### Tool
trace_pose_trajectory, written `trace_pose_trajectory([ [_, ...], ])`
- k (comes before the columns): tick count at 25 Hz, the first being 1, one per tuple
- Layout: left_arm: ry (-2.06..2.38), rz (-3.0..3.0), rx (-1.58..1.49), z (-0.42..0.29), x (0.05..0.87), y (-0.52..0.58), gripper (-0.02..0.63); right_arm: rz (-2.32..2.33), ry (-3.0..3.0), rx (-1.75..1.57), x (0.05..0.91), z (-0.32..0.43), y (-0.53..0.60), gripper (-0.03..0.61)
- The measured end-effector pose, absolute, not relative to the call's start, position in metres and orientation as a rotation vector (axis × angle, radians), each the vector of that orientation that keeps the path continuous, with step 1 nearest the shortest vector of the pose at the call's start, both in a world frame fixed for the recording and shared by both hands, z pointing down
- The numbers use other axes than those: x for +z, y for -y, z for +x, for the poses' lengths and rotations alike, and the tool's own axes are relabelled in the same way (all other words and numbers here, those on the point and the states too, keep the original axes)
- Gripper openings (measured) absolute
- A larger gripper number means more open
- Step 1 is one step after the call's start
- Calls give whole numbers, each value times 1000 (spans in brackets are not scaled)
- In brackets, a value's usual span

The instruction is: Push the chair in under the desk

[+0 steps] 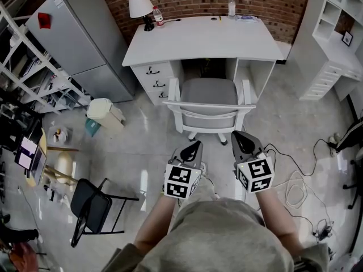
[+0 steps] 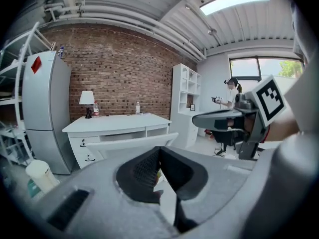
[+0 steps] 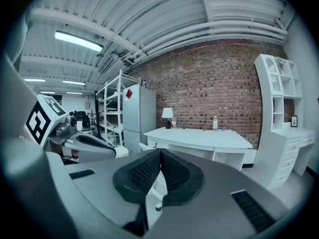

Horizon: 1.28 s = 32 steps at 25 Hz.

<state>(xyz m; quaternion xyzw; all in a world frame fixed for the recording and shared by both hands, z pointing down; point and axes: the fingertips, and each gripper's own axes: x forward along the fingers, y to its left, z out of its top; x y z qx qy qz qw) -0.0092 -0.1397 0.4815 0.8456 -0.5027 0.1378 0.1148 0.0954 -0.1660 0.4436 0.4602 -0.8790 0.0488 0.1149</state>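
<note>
Clearly, both claws are closed on nothing: the left gripper (image 1: pixel 197 145) and right gripper (image 1: pixel 236 135) are held just behind the chair (image 1: pixel 209 94), not touching it. It is set at the front edge of the desk (image 1: pixel 201 38), seat partly under.

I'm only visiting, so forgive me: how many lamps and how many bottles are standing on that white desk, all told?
Lamp: 1
Bottles: 2, the left bottle next to the lamp and the clear bottle further right along the back edge
Total: 3 standing on the desk
</note>
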Motion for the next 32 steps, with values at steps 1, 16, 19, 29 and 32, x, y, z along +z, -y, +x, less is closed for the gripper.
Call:
trace_pose_trajectory([
  [1,1475,2473,383,-9,480,136,10,1354,2584,153,443,97,163,8],
  [16,1494,2415,235,-7,474,98,11,1401,2646,213,435,113,120,6],
  [19,1490,2416,223,-3,471,95,10,1398,2652,225,436,115,116,7],
  [29,1485,2417,198,0,464,95,9,1407,2673,227,432,117,112,6],
  [32,1487,2417,199,1,465,95,10,1408,2679,231,433,118,112,6],
])
